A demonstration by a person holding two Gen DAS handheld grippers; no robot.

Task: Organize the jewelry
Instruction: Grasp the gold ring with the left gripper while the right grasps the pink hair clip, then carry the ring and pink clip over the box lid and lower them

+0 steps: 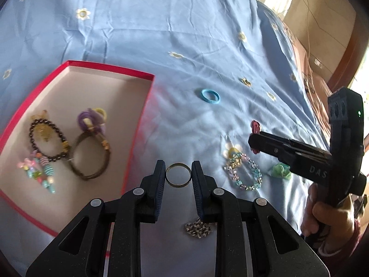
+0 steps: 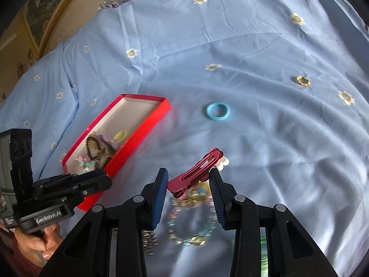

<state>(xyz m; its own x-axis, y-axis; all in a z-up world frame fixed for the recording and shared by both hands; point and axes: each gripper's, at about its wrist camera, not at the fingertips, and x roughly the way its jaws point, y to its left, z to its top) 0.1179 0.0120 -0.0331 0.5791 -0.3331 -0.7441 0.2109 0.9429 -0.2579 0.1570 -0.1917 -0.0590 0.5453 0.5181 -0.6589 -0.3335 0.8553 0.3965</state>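
Left gripper (image 1: pixel 178 173) pinching brass ring (image 1: pixel 178 174) beside red box (image 1: pixel 138 124); right gripper (image 2: pixel 188 182) clamping stiff, slippery hair clip (image 2: pixel 196 173) crosswise, mid-length.

Shiny metal ring (image 1: pixel 178 174), matt cloth sheet (image 1: pixel 161 34), glossy red clip (image 2: pixel 196 173)

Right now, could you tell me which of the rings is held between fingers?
The thin brass ring, between the left gripper's fingers; the blue ring lies loose on the sheet.

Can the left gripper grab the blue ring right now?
Probably not yet: the left gripper is shut on a gold ring. The blue ring lies bare on the sheet with nothing covering it.
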